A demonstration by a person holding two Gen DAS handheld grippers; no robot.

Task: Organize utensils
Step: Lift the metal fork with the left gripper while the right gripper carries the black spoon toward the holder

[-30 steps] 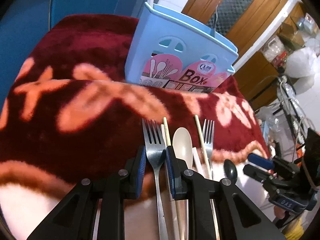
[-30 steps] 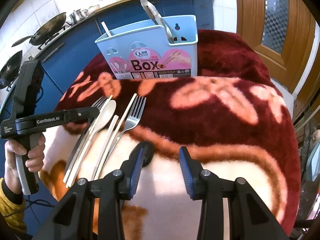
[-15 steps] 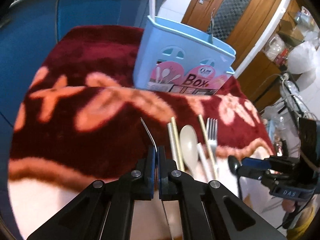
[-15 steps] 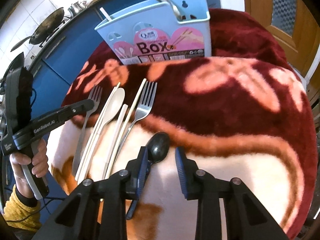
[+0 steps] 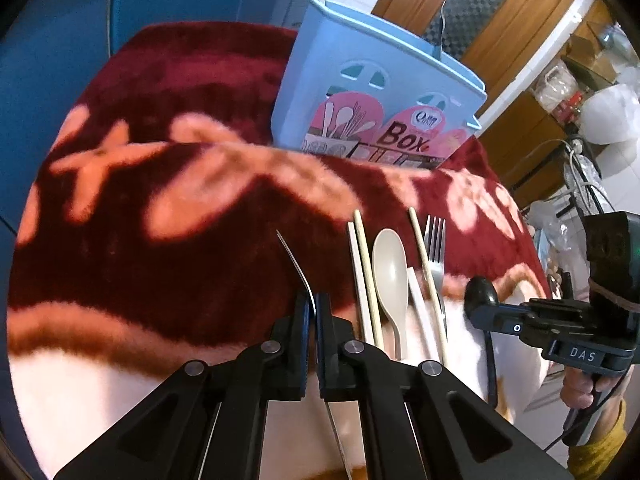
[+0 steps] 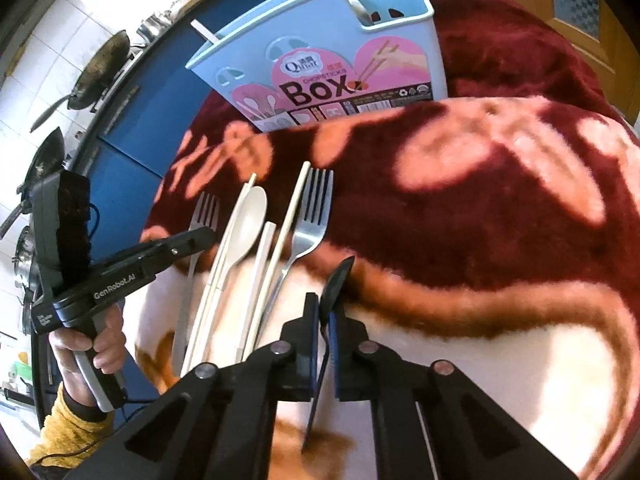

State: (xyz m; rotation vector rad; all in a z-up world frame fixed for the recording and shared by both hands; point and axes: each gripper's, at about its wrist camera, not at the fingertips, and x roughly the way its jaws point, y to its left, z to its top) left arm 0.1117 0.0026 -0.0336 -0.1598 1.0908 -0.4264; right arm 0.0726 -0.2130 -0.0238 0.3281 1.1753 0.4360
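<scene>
left gripper (image 5: pixel 311 306) jaws clamped on fork (image 5: pixel 294 260), turned edge-on. right gripper (image 6: pixel 325 312) jaws just closed, now pinching black spoon (image 6: pixel 338 280). blue utensil box (image 6: pixel 344 60) behind.

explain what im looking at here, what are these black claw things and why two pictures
No robot: a person holds a handheld gripper in each hand, each with its own fisheye camera looking along its jaws, hence two pictures. The left gripper is shut on a metal fork, turned edge-on. The right gripper has just closed its jaws on a black spoon. On the red flowered blanket lie a second fork, a cream spoon and pale chopsticks. Behind stands a blue utensil box.
</scene>
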